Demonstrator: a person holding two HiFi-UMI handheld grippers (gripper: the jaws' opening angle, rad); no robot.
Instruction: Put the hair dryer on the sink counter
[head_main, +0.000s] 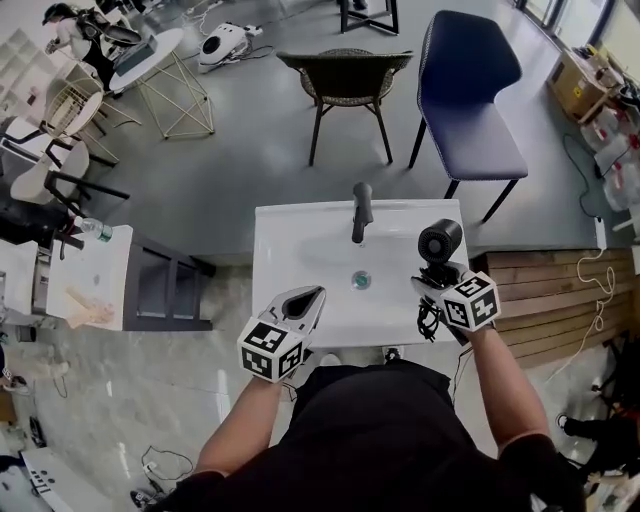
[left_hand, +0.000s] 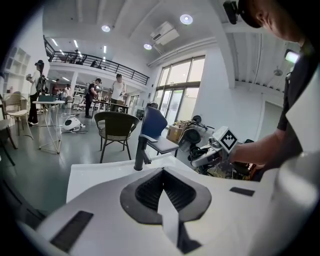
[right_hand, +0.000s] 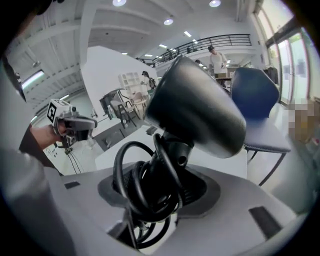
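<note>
The black hair dryer (head_main: 440, 241) stands upright over the right end of the white sink counter (head_main: 300, 240). My right gripper (head_main: 437, 281) is shut on its handle, and the coiled cord (head_main: 429, 318) hangs beside the grip. In the right gripper view the barrel (right_hand: 195, 110) fills the middle and the cord loops (right_hand: 145, 190) wrap the handle between the jaws. I cannot tell whether the dryer touches the counter. My left gripper (head_main: 308, 300) hovers over the counter's front left, shut and empty. The left gripper view shows the black faucet (left_hand: 141, 152) ahead, with the dryer (left_hand: 192, 136) to its right.
A black faucet (head_main: 361, 210) and a drain (head_main: 361, 280) mark the basin. Behind the sink stand a wicker chair (head_main: 345, 75) and a blue chair (head_main: 470, 90). A dark low shelf (head_main: 165, 285) lies to the left, wooden decking (head_main: 560, 290) to the right. People stand far off.
</note>
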